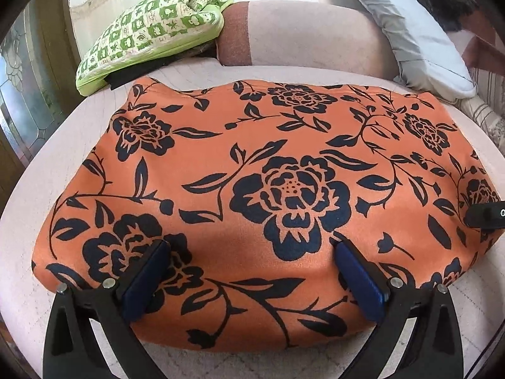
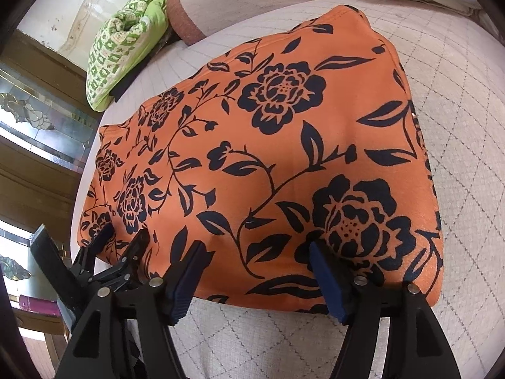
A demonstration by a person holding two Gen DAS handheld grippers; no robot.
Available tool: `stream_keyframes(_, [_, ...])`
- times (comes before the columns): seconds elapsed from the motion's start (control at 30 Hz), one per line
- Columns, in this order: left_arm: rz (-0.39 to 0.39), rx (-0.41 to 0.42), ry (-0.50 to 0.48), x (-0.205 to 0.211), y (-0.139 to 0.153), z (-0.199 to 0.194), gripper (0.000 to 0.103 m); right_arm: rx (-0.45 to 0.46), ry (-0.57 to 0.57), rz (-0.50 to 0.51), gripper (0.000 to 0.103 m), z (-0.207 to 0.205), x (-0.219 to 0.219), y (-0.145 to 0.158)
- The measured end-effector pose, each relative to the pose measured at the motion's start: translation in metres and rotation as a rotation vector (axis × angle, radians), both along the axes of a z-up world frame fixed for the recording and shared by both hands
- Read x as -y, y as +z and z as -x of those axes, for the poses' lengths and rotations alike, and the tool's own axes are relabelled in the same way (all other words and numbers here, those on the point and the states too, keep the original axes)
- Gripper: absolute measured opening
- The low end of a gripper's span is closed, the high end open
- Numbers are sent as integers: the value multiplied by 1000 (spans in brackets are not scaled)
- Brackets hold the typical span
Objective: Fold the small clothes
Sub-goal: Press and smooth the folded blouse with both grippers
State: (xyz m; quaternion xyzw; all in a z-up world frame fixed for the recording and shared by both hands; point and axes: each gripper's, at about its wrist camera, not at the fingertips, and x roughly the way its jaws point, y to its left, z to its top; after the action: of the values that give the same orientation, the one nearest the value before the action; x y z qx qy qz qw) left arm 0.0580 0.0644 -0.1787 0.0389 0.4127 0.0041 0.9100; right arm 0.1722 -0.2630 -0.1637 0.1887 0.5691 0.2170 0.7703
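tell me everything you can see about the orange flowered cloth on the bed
The orange cloth with black flower and vine print looks like soft, slightly fuzzy knit. It lies flat and smooth in a folded, roughly rectangular shape on the pale quilted bed cover, its near edge rounded like a fold. The left tongs and the right tongs both stand open over its near edge, blue pads on or just above the fabric. A green patterned bundle lies beyond it, apart.

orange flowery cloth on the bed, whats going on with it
A person holding a gripper in each hand is folding the orange floral garment, which lies folded flat on the quilted bed cover. The left gripper and right gripper both stand open over its near edge, gripping nothing. A green patterned bundle and a grey pillow lie at the far side.
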Motion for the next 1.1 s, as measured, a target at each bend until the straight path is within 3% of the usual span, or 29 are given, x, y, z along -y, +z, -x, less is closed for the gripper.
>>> stream_keyframes(0.23, [-1,-5,-1,-1,0,-4,103,13,-16,-11,72,3,0,0])
stream_keyframes(0.37, [8,-97,0,-2,9,-15,103,71,-25,-1,72,7,2,13])
stream_keyframes(0.4, [5,-89,5,-3,13,-13,103,105,-28,-5,72,10,3,20])
stream_keyframes(0.53, [-48,106,73,-6,55,10,103,255,-55,8,72,17,4,47])
stream_keyframes(0.67, [-23,145,159,-20,82,4,103,321,-92,31,71,15,-3,56])
stream_keyframes(0.77, [-54,147,259,-30,75,-10,103,325,-104,86,65,10,-14,51])
stream_keyframes(0.87, [-49,83,267,-36,59,-22,103,246,-82,126,64,3,-21,29])
stream_keyframes(0.93, [-37,95,263,-35,60,-25,103,189,-63,173,63,0,-28,11])
stream_keyframes(1.03, [-120,132,242,-24,69,-27,103,248,-45,222,62,3,-36,15])
stream_keyframes(1.1, [-123,150,215,-21,75,-25,103,266,-59,173,62,3,-33,20])
